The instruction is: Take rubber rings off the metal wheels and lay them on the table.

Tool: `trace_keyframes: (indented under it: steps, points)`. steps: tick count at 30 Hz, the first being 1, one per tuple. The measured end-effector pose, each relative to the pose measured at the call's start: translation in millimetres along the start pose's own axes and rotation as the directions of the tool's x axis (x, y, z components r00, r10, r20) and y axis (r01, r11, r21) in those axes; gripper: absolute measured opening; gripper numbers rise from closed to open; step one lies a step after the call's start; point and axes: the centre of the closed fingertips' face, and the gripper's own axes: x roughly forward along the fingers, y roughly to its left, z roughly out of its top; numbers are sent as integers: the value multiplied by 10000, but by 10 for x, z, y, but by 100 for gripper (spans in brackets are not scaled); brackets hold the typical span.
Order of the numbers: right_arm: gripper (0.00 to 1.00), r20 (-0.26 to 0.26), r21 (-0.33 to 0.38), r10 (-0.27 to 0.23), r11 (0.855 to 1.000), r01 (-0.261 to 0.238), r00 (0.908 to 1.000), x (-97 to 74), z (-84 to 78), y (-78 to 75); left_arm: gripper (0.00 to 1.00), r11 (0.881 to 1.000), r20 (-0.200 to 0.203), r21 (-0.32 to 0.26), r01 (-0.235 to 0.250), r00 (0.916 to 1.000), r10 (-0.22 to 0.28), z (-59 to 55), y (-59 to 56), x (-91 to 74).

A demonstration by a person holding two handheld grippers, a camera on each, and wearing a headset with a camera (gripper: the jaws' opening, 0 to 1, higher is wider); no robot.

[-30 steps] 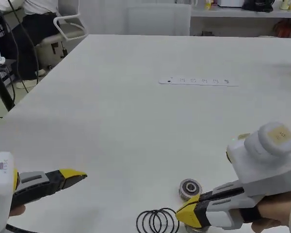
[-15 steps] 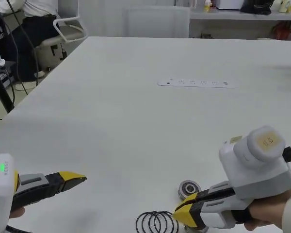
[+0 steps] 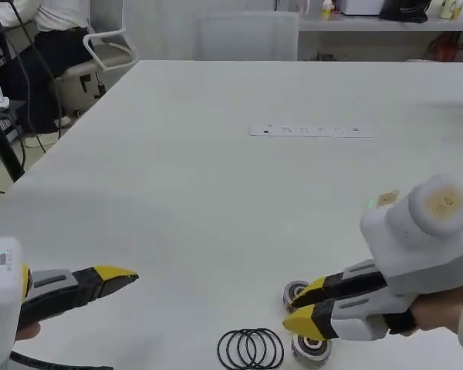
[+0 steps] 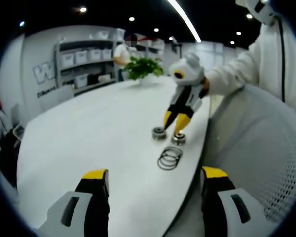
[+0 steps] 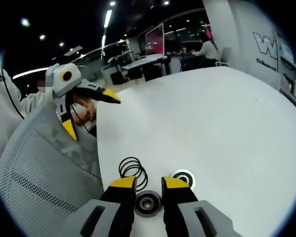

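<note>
Both released, the left hand-held gripper idles while the right hand-held gripper hovers over the near metal wheel; best pinch only its rubber ring, not metal.

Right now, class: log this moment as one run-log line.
right gripper: open, poised over near wheel | left gripper: open, away from parts | rubber rings: piled on table
</note>
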Motion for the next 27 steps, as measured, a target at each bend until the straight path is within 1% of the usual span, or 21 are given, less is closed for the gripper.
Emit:
trace_keyframes:
  steps: [2,5,8,12,13,15,17,19,21,23,25,27]
  points:
    - [24,-28,-92,-30,10000,30,10000,-42,7,4,78,10000,37,43,-25,10000,25,21,-15,-17]
    - [31,-15,-277,-63,9996,62,10000,-136,36,23,82,10000,342,-49,53,9994,-51,103,-62,-58]
    - [37,121,-389,-47,9992,52,9999,-249,76,68,82,9997,687,-233,-118,9976,134,215,-78,-108]
    - [44,319,-492,16,9988,0,9995,-420,98,136,87,9994,1085,-342,-24,9941,61,358,-161,-160]
    - [46,375,-539,-10,9985,30,9993,-473,99,146,89,9993,1159,-347,-103,9932,143,391,-167,-175]
    - [50,495,-539,-36,9985,63,9988,-552,102,150,89,9986,1156,-416,-340,9925,386,417,-155,-200]
    - [54,701,-466,-101,9988,134,9975,-653,111,154,91,9975,1152,-553,-430,9921,491,421,-158,-214]
    - [57,850,-425,-163,9989,200,9962,-754,101,158,93,9956,1039,-739,-569,9925,644,406,-165,-228]
    - [60,1011,-342,-246,9990,282,9946,-849,87,156,93,9941,958,-814,-712,9923,789,400,-169,-245]
    - [62,1137,-249,-345,9990,376,9929,-945,60,149,92,9912,892,-955,-917,9910,1002,406,-150,-259]
    - [63,1174,-144,-317,9993,336,9926,-1032,7,154,93,9887,815,-1035,-1081,9898,1168,426,-144,-261]
    - [66,1207,-19,-489,9988,495,9915,-1109,-55,125,94,9887,835,-942,-1171,9886,1250,464,-166,-258]
